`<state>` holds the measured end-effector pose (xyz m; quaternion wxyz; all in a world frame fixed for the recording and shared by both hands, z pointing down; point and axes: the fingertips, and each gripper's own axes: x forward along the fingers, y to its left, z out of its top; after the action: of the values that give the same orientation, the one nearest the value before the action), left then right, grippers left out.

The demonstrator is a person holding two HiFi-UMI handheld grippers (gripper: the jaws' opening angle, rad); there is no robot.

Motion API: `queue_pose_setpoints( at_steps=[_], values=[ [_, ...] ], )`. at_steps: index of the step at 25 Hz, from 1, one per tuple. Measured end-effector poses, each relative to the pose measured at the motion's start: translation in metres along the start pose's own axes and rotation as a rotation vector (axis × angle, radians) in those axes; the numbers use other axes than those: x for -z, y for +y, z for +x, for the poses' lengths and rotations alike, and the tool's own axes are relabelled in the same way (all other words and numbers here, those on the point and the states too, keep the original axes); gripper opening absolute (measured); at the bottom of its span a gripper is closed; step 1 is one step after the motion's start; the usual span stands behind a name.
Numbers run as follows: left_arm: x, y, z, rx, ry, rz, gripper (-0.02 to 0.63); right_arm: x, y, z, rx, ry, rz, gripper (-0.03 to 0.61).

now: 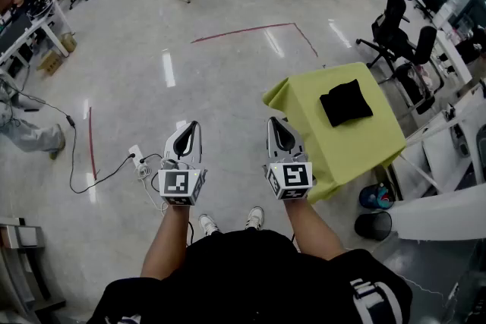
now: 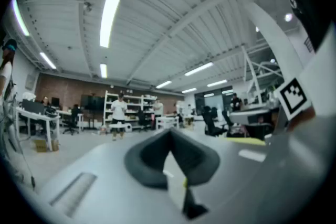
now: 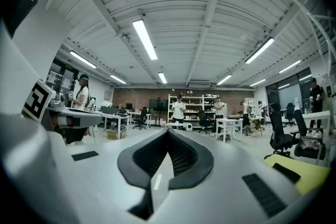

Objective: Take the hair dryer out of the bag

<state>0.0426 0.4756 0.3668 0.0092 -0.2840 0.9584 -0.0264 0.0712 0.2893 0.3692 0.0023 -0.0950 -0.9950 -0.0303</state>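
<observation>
Grippers are held side by side in the lower middle of the head view, both pointing to the top of the frame. The left gripper (image 1: 193, 127) has its jaws pressed together, and nothing is pinched between them. The right gripper (image 1: 273, 124) has its jaws pressed together too, with nothing between them. The same is seen in the left gripper view (image 2: 170, 132) and in the right gripper view (image 3: 168, 132): the dark pads meet in a point.

The counter (image 1: 372, 152) is seen at the right of the head view, covered with a yellow-green cloth. The black bag (image 1: 345, 102) is laid on it, near the far side. The bag is up and to the right of the right gripper, and it is not touched by either gripper. The hair dryer cannot be seen in any view.

A white power strip (image 1: 137, 158) with a black cable is laid on the shiny grey floor (image 1: 228, 80), left of the left gripper.
</observation>
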Motion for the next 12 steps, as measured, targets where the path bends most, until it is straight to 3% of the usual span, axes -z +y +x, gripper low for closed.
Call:
queue_pose_setpoints(
  at_steps=[12],
  values=[
    [0.0, -0.02, 0.012, 0.017, 0.001, 0.021, 0.006, 0.002, -0.015, -0.002, -0.006, -0.005, 0.007, 0.006]
  ],
)
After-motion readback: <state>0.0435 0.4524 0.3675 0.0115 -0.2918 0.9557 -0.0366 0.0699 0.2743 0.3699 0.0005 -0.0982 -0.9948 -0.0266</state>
